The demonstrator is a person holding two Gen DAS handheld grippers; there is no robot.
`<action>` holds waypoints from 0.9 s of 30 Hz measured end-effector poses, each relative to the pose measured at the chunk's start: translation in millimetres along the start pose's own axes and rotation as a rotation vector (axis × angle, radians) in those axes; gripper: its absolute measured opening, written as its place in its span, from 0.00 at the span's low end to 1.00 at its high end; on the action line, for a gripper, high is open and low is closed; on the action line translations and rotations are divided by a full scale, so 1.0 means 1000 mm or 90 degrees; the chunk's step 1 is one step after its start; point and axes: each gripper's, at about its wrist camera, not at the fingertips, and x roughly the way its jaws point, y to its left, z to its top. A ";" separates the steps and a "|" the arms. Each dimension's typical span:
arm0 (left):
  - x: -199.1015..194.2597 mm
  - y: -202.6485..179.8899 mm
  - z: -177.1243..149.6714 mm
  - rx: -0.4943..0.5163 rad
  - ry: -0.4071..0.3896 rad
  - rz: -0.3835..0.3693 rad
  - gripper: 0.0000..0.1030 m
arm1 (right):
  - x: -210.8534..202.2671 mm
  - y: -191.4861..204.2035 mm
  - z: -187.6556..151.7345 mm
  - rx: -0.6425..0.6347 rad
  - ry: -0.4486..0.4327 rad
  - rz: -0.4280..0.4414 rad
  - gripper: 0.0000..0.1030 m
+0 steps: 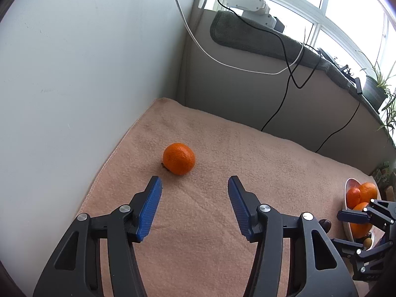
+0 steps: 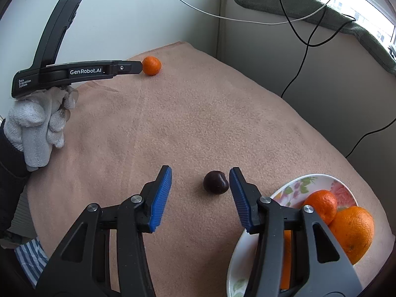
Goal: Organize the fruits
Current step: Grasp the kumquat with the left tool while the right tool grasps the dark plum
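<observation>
A: Fruits are the matter here, and two of them lie loose on the pink towel (image 2: 173,128). The left gripper (image 1: 195,182) has its blue pads wide apart, with nothing between them. The mandarin (image 1: 179,158) sits just beyond the tips, a little toward the left pad, near the towel's far left corner. From the right wrist view one tip seems to reach the same mandarin (image 2: 151,65), but I cannot tell if it touches.

B: And the other hand?

A: The right gripper (image 2: 200,174) is also open and holds nothing. A dark round fruit (image 2: 215,182), maybe a plum or large cherry, lies on the towel between the two pads, very close to the right one, perhaps touching it. Just beside it, at the towel's right edge, stands the flowered plate (image 2: 292,185), which already carries a small orange (image 2: 321,204) and a bigger orange (image 2: 354,232).

B: So which step is this?

A: I judge it as the approach before grasping, on both sides. Neither fruit is gripped yet.

B: What does the next move need?

A: The left gripper should go forward and slightly left, so the mandarin comes to the middle, then close gently. The right one should center on the dark fruit before closing, because it may roll away. Afterwards, I suppose, both go to the plate.
</observation>
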 end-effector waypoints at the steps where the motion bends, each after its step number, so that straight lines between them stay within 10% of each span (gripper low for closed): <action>1: 0.004 0.001 0.001 -0.001 0.004 0.001 0.51 | 0.003 0.001 0.001 -0.004 0.004 -0.001 0.49; 27: 0.039 0.005 0.013 0.021 0.025 0.029 0.33 | 0.032 0.003 0.002 -0.045 0.068 -0.042 0.32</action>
